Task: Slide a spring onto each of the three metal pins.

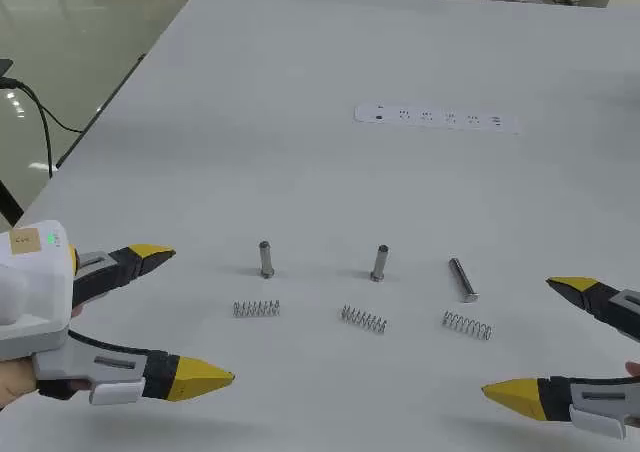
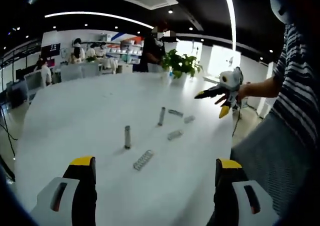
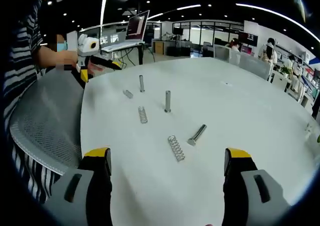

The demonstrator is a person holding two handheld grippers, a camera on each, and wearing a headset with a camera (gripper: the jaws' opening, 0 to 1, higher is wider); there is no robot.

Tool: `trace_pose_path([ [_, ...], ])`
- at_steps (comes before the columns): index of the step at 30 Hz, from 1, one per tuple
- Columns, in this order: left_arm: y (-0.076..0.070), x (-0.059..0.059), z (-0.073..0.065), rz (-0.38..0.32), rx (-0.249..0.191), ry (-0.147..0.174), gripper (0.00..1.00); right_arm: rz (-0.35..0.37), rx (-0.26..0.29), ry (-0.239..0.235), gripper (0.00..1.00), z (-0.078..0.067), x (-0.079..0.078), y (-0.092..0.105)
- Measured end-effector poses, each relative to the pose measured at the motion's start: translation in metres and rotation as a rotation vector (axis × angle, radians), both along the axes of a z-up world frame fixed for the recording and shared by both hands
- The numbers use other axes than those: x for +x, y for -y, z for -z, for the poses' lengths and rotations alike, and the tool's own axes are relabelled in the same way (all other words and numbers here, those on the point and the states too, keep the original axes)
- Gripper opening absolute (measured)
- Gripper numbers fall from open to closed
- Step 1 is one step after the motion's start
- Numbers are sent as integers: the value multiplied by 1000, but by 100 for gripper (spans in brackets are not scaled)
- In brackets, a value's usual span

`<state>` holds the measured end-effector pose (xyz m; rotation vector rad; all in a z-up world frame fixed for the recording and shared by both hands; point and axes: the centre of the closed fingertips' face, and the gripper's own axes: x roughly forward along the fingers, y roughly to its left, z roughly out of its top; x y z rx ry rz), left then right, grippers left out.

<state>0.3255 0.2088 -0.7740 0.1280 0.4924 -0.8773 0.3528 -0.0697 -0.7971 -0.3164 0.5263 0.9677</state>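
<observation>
On white table (image 1: 300, 152), pins (image 1: 380, 262), power strip (image 1: 436, 118), office (image 3: 200, 31) beyond

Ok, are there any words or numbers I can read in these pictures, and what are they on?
No text here can be read.
Power strip on the table: small marks by the sockets, too small to read.
Laptop screen in the right gripper view: blurred, nothing readable.
</observation>
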Motion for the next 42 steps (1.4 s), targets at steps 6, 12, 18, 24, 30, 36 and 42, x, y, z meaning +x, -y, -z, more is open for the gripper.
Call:
trace_pose_path([
  [6,-2,3,-5,10,5,3,98,5,-2,0,93,0,0,2],
  [12,-2,3,-3,44,42,-3,98,5,-1,1,92,-1,0,0],
  [18,0,1,0,57,45,-12,98,0,-3,-3,92,1,-1,-1],
  [24,-1,3,1,47,40,-15,98,2,-3,-4,92,1,-1,0],
  [30,0,4,0,43,35,-12,98,2,-2,-4,92,1,0,1],
  [36,0,4,0,31,28,-8,98,-8,5,-13,95,2,-3,-1],
  [42,-1,5,-3,16,15,-4,98,-20,2,-21,99,4,-6,-5],
])
